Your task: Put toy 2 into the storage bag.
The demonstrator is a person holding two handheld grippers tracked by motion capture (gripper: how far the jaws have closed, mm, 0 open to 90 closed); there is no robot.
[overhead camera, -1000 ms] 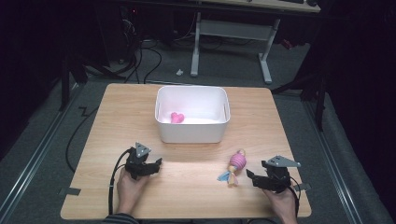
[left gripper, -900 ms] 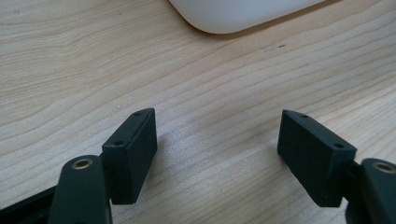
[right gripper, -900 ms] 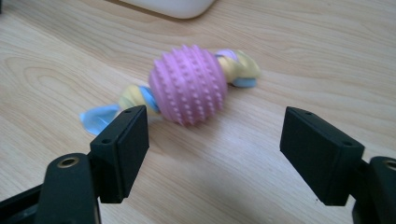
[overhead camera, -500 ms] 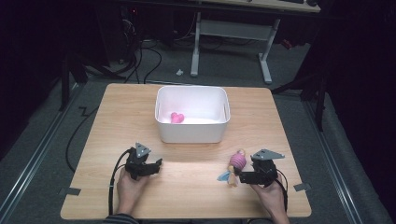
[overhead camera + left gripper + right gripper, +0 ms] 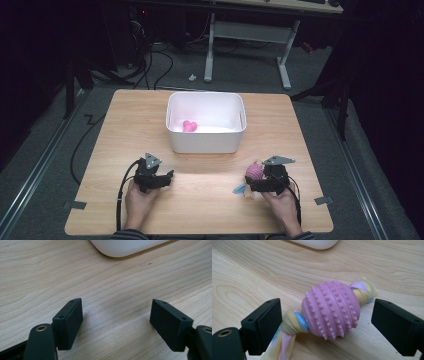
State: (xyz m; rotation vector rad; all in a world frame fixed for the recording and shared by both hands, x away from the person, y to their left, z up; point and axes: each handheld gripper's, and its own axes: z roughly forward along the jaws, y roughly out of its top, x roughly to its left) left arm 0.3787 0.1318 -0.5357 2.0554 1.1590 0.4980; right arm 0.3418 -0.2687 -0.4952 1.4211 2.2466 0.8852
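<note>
So, counting it up: you've got one chew toy [image 5: 329, 312] on the table [image 5: 210, 200], a pink knobbly ball with a braided pastel rope running through it, one white tub [image 5: 206, 121], and one small pink thing [image 5: 189, 126] lying inside that tub. Two claws, one in each of your hands.

Your right claw [image 5: 255, 184] sits in front of the tub, off toward its right corner, and the toy lies right there between its jaws. Those jaws have just been opening and now stand wide; in the right gripper view there's a gap on each side of the ball, though one pad looks very close to the rope end, so nothing is being squeezed. The toy rests flat on the wood, well clear of the tub wall.

Your left claw [image 5: 167, 176] is in front of the tub too, off its left corner, jaws spread wide with nothing but bare wood between them.

Between the toy and the tub the wood is open, only the tub's own wall stands in the way. Behind the tub, past the far edge, a desk frame [image 5: 245, 45] and some cables [image 5: 150, 60] sit on the floor.
</note>
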